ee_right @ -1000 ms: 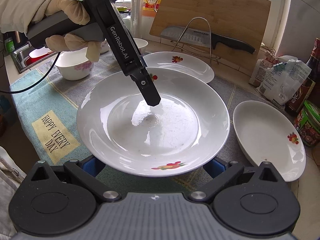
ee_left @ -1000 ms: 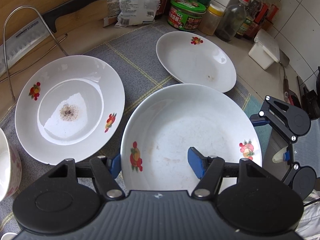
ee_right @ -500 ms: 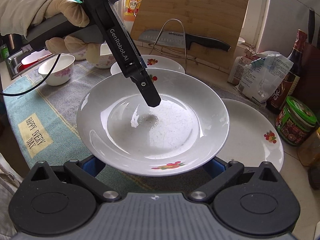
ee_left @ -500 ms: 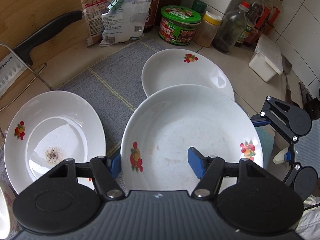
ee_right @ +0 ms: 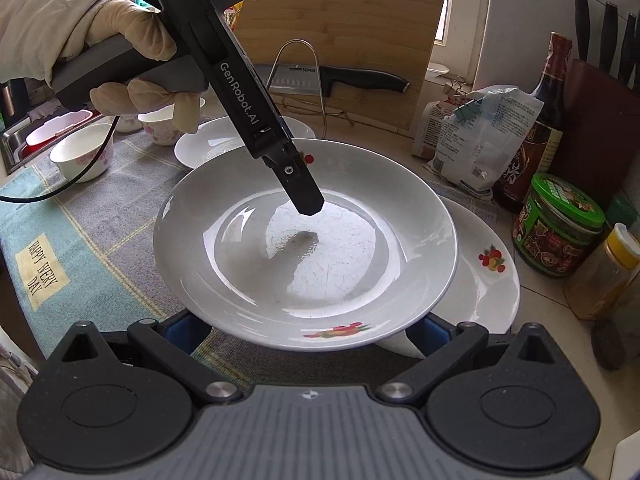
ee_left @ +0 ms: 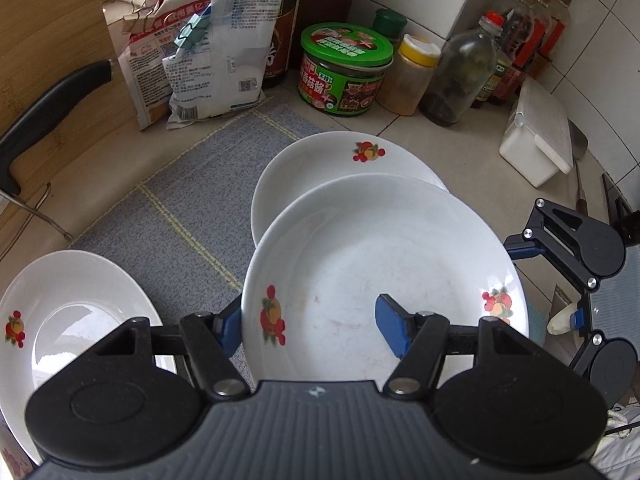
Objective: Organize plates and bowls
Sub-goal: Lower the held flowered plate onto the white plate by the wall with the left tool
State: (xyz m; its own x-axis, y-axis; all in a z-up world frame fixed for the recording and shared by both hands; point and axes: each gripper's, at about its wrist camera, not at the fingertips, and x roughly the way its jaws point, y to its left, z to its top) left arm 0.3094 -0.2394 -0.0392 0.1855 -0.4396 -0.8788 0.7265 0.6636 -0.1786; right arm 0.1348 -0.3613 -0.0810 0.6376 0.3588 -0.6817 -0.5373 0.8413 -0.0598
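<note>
A plate (ee_left: 360, 264) is held above the mat (ee_left: 192, 200), partly over a second plate (ee_left: 320, 160) lying on it. A third plate (ee_left: 60, 320) lies to the left on the mat. Behind the second plate, a jar (ee_left: 344, 68), bottles (ee_left: 456, 76) and bags (ee_left: 208, 52) are lined up along the wall. Bowls (ee_right: 84, 152) are set at the mat's far left end. A knife (ee_right: 344, 78) is propped before a cutting board (ee_right: 352, 32).

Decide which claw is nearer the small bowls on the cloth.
Left. The left claw grips the plate's far rim, on the side of the bowls; the right claw is at the near rim, farther from them.
</note>
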